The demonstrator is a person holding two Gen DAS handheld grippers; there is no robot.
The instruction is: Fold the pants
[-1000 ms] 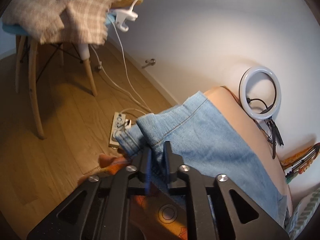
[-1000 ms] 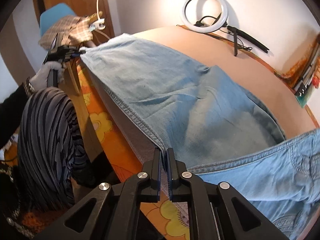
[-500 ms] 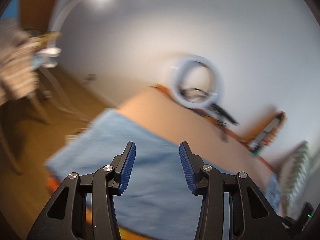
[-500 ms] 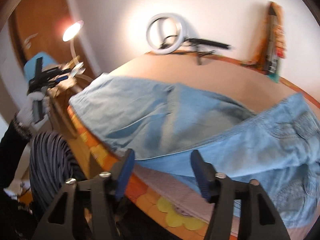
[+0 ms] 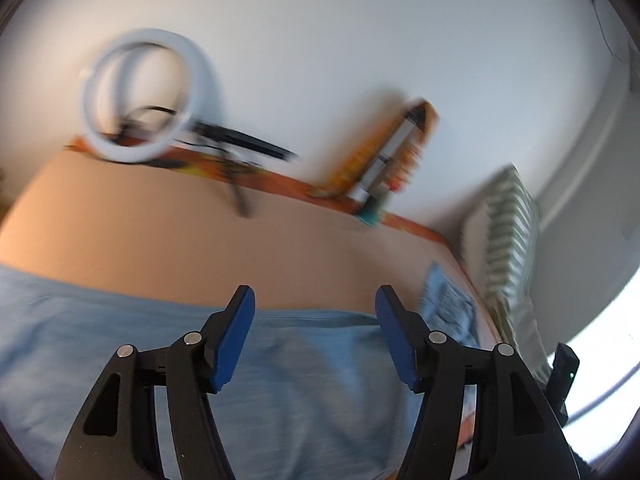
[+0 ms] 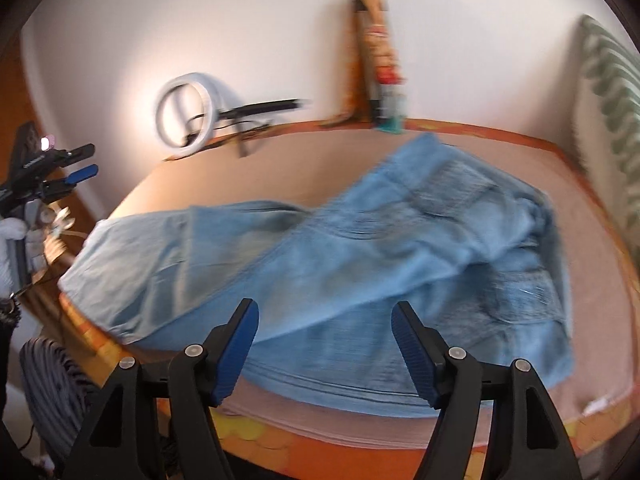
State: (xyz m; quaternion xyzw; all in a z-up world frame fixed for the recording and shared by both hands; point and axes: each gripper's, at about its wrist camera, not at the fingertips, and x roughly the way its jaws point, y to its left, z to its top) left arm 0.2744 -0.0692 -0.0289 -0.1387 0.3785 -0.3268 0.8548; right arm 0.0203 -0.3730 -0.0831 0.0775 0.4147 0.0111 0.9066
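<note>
Light blue denim pants (image 6: 360, 264) lie spread on the tan bed (image 6: 280, 168), legs to the left, waist to the right. My right gripper (image 6: 325, 320) is open and empty above the near edge of the pants. My left gripper (image 5: 314, 312) is open and empty over the leg fabric (image 5: 120, 360). The left gripper also shows at the far left of the right wrist view (image 6: 60, 168), held by a white-gloved hand (image 6: 10, 248). Both views are blurred.
A white ring light (image 6: 184, 112) with black stand and a tall orange object (image 6: 380, 60) lean on the white wall behind the bed. A green striped pillow (image 6: 612, 92) sits at the right. An orange flowered sheet (image 6: 256, 428) hangs at the near edge.
Both grippers let go of the pant leg and opened. The leg now lies on the bed. Both cameras have swung right and up.
</note>
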